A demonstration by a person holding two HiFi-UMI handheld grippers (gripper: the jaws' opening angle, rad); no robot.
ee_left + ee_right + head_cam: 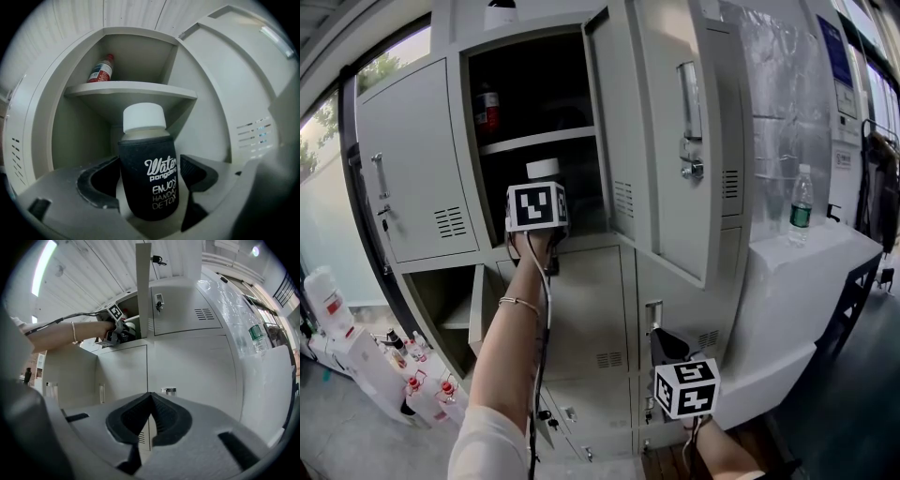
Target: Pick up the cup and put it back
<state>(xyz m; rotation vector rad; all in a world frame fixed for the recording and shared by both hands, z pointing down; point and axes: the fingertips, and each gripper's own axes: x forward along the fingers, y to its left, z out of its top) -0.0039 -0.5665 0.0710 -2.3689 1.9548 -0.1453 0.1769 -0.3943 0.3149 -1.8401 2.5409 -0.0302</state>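
Nearest to you, at about five o'clock in the head view, your right gripper hangs low in front of the lower locker doors, its dark jaws pressed together with nothing between them. Your left arm reaches up toward twelve o'clock, a thin bracelet on the wrist, and carries your left gripper to the mouth of the open locker compartment. That claw is clamped on the cup, a bottle-shaped one in a black printed sleeve with a white cap, held upright with one jaw against each side. Whether its base touches the compartment floor cannot be told. Beyond the cup, at twelve o'clock, a shelf crosses the compartment, and a red-labelled bottle stands on it at about eleven o'clock, toward the back. The compartment door stands swung open at two o'clock. Farther off, at three o'clock in the head view, a clear water bottle stands on a white ledge.
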